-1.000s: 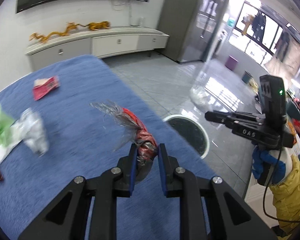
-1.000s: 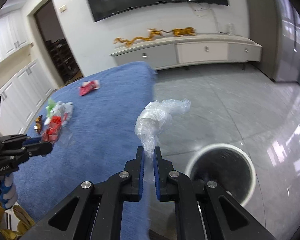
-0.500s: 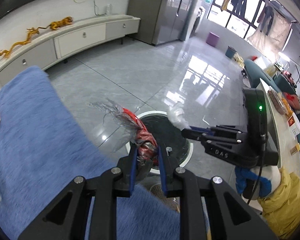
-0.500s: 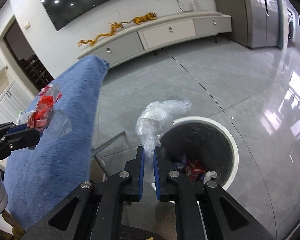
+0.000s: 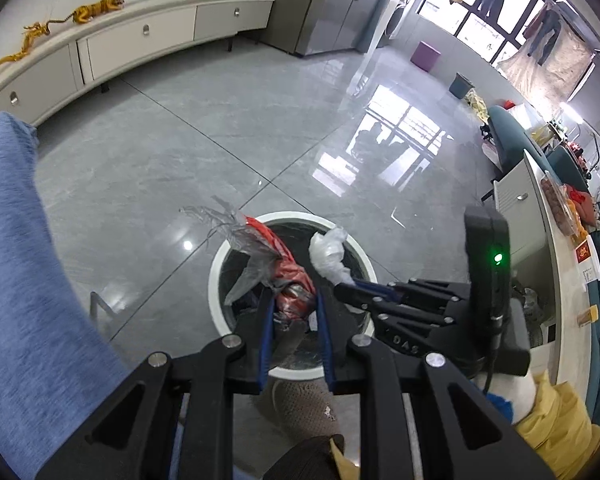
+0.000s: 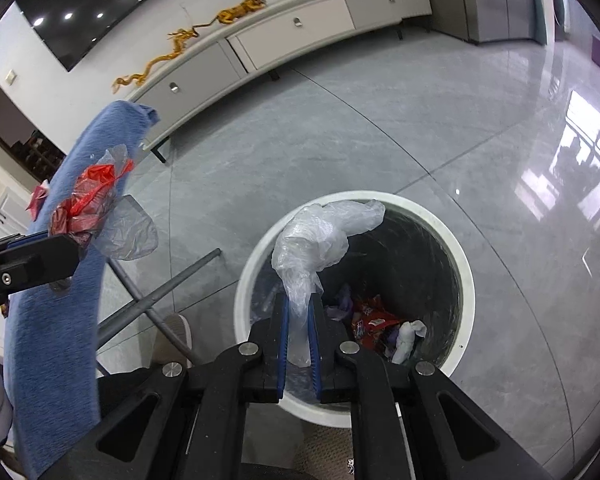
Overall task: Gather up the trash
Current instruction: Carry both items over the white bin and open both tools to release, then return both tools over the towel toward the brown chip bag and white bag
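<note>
Red wrapper (image 5: 288, 280): clamped in left gripper (image 5: 293, 312) — lower centre, over bin (image 5: 220, 264)
Clear plastic bag (image 6: 320, 236): pinched in right gripper (image 6: 299, 320) — centre, above bin mouth

Both grippers swung away from the blue tablecloth (image 5: 24, 264) and came down over the white-rimmed trash bin (image 6: 466, 276) on the floor. The left gripper (image 5: 293, 312) carried its red and silver wrapper (image 5: 278, 268) over the bin's 9 o'clock side. The right gripper (image 6: 299, 320) brought its clear plastic bag (image 6: 320, 236) above the bin's opening, where discarded wrappers (image 6: 374, 322) came into view.
</note>
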Available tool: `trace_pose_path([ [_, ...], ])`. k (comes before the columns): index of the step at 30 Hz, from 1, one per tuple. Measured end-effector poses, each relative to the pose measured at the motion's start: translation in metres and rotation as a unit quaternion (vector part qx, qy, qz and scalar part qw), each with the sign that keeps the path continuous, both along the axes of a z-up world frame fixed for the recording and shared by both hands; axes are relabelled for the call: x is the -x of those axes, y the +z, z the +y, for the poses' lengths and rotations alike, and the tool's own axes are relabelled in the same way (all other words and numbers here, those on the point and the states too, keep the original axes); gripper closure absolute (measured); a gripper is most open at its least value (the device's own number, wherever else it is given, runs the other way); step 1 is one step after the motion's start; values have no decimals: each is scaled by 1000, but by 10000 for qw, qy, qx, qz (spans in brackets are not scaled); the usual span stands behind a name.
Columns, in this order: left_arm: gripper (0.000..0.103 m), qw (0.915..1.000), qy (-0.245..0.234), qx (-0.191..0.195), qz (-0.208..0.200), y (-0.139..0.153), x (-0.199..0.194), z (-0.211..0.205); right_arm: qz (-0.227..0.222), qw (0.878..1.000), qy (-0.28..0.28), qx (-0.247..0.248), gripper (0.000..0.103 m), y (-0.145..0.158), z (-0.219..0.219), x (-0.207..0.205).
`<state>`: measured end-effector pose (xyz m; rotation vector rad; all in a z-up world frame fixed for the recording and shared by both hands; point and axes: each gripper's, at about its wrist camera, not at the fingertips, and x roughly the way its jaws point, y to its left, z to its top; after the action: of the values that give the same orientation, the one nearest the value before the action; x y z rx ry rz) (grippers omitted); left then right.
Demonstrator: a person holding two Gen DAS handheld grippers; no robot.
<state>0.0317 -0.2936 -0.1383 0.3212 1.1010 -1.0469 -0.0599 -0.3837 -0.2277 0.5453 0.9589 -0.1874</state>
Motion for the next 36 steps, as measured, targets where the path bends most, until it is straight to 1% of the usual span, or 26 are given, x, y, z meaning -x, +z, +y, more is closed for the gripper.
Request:
trace_pose_path([
  [4, 83, 9999, -54, -37, 103, -8, -7, -17, 97, 9998, -95, -131, 92, -16, -13, 1],
  [8, 83, 9998, -95, -10, 190, -10, -7, -24, 189, 9992, -194, -293, 91, -29, -20, 0],
  [10, 80, 9996, -68, 21, 290, -11, -8, -29, 217, 9989, -235, -345, 91, -33, -22, 1],
  [11, 76, 9994, -64, 39, 337, -12, -8, -30, 236, 9987, -271, -373, 91, -35, -24, 2],
  [12, 66, 9991, -64, 68, 411, -13, -9, -30, 247, 9985, -298, -380, 85, -36, -24, 3],
  [13, 52, 9988, -49, 90, 478, -13, -9, -31, 252, 9984, -333, -380, 80, -35, -23, 3],
  [14, 46, 9986, -26, 120, 513, -11, -8, -31, 250, 9983, -372, -365, 69, -35, -24, 5],
  [15, 44, 9984, -11, 180, 545, -10, -8, -30, 238, 9983, -392, -353, 65, -33, -24, 7],
  [17, 44, 9979, -46, 246, 598, -7, -5, -29, 220, 9982, -440, -333, 64, -30, -24, 8],
  [21, 44, 9979, -87, 332, 547, 3, 0, -24, 207, 9981, -505, -284, 64, -22, -22, 14],
  [24, 44, 9983, -45, 443, 385, 18, 3, -14, 177, 9982, -523, -214, 64, -14, -18, 19],
  [26, 44, 9987, -18, 487, 172, 30, 7, -6, 141, 9983, -539, -163, 64, -6, -15, 22],
  [30, 44, 9979, 167, 620, -95, 53, 13, 21, 16, 9985, -551, -55, 64, 12, -7, 27],
  [36, 44, 9953, 486, 752, -357, 72, 22, 70, -205, 9983, -542, 93, 64, 43, 9, 33],
])
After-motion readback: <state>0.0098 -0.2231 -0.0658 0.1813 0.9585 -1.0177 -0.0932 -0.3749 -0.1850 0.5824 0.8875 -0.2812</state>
